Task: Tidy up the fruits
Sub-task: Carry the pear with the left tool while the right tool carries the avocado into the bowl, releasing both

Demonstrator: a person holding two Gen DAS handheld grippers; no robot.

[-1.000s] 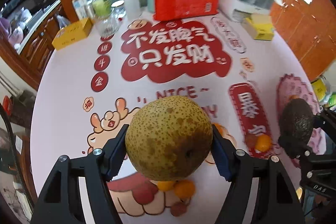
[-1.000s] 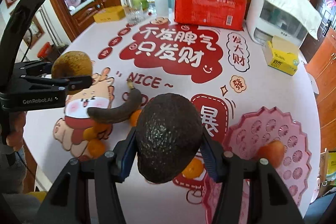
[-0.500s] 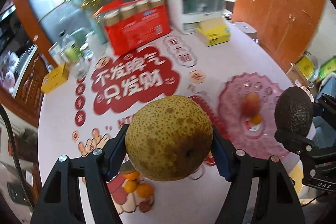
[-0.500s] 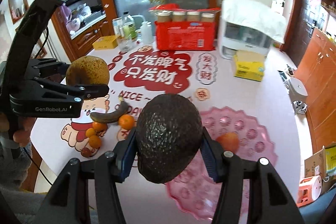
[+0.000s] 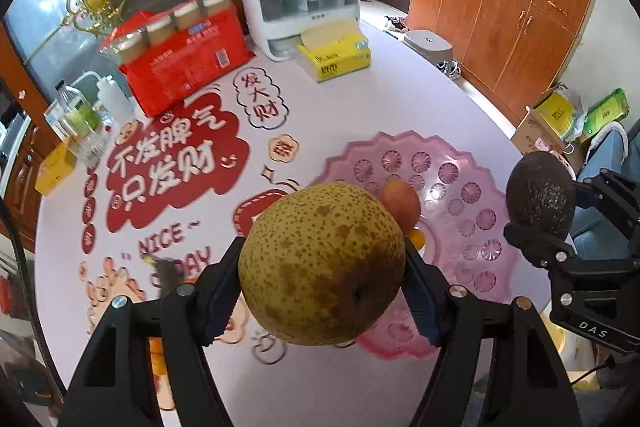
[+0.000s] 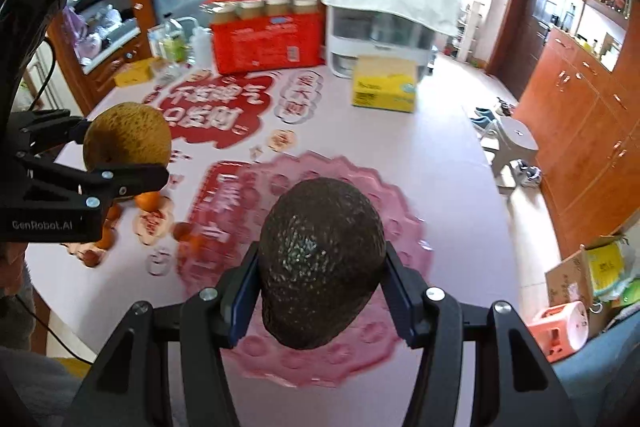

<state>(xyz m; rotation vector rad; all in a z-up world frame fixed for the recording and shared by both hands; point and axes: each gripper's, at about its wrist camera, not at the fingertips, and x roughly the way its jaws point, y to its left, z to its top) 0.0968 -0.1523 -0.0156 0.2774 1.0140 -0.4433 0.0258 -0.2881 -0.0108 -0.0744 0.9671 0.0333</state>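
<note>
From the left wrist camera, the left gripper (image 5: pixel 322 281) squeezed a big round yellow-brown speckled pear (image 5: pixel 322 263) up in the air above the table. Behind it sat a pink see-through scalloped plastic plate (image 5: pixel 452 195) with a small orange-red fruit (image 5: pixel 402 201) on it.

From the right wrist camera, the right gripper (image 6: pixel 320 293) gripped a dark bumpy avocado (image 6: pixel 322 261) over the pink plate (image 6: pixel 404 211). Small orange fruits (image 6: pixel 148 201) lay on the table to the left.

Speckled matt pear (image 5: pixel 320 263), pebbly avocado (image 6: pixel 322 261), glossy plastic tray (image 5: pixel 460 195).
</note>
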